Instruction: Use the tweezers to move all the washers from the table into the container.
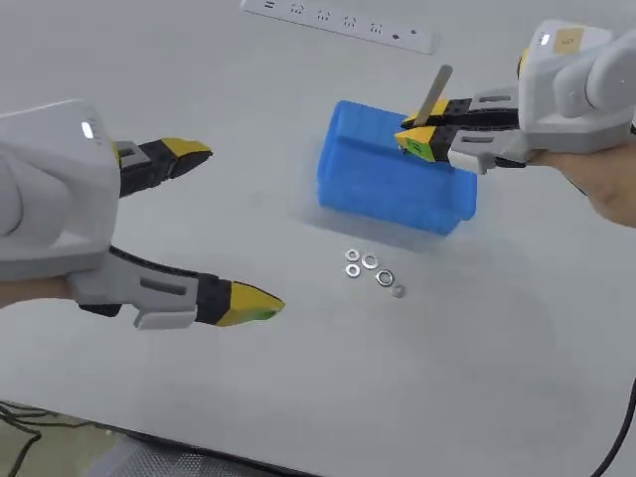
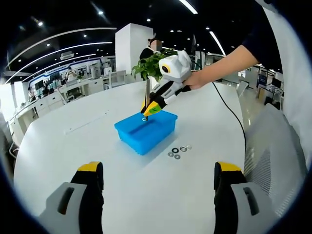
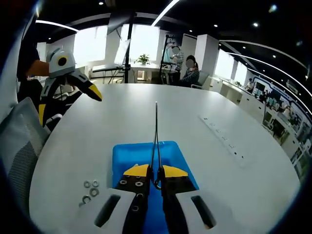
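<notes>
Several small metal washers [image 1: 369,267] lie in a cluster on the white table, just in front of the blue container [image 1: 383,184]. My right gripper [image 1: 412,140] hovers over the container's far right side, shut on thin metal tweezers [image 1: 435,89] that stick out past its jaws. From the left gripper view the tweezers [image 2: 146,97] stand upright over the container [image 2: 146,130], with the washers [image 2: 177,151] nearby. My left gripper [image 1: 228,229] hangs open and holds nothing, to the left of the washers. In the right gripper view the tweezers [image 3: 156,129] run forward over the container [image 3: 127,155].
A white power strip [image 1: 338,22] lies along the far side of the table [image 1: 477,358]. A black cable [image 1: 621,432] runs off the right edge. People sit at desks in the background [image 3: 183,66].
</notes>
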